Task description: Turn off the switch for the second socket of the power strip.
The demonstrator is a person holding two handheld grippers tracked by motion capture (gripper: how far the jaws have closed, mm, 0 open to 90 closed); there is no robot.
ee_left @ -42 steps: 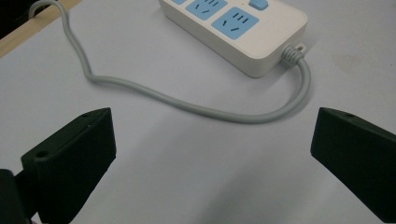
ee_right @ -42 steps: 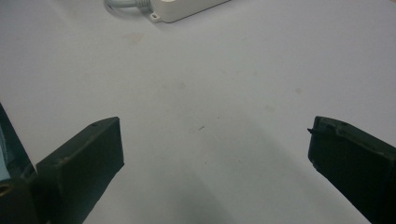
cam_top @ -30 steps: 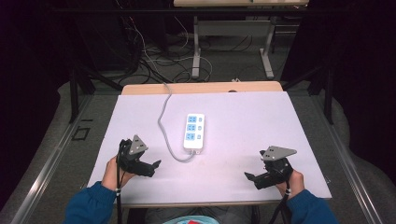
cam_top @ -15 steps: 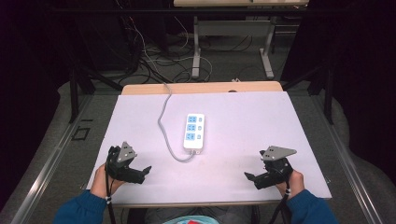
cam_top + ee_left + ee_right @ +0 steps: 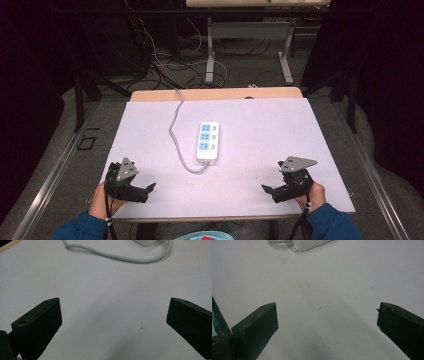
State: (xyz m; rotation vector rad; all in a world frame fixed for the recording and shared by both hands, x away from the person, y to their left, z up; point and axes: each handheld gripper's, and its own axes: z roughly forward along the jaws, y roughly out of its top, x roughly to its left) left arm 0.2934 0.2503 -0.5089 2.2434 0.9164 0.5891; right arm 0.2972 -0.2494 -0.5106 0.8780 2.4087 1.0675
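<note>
One power strip (image 5: pixel 207 141) lies between both grippers.

The white three-socket plastic power strip (image 5: pixel 149 242) is cut off by the top edge in the left gripper view, leaving one corner; the right gripper view crops it likewise. Its grey round cable (image 5: pixel 174 120) runs off the table's far edge, plug hidden. Socket markings are too small to read.
</note>
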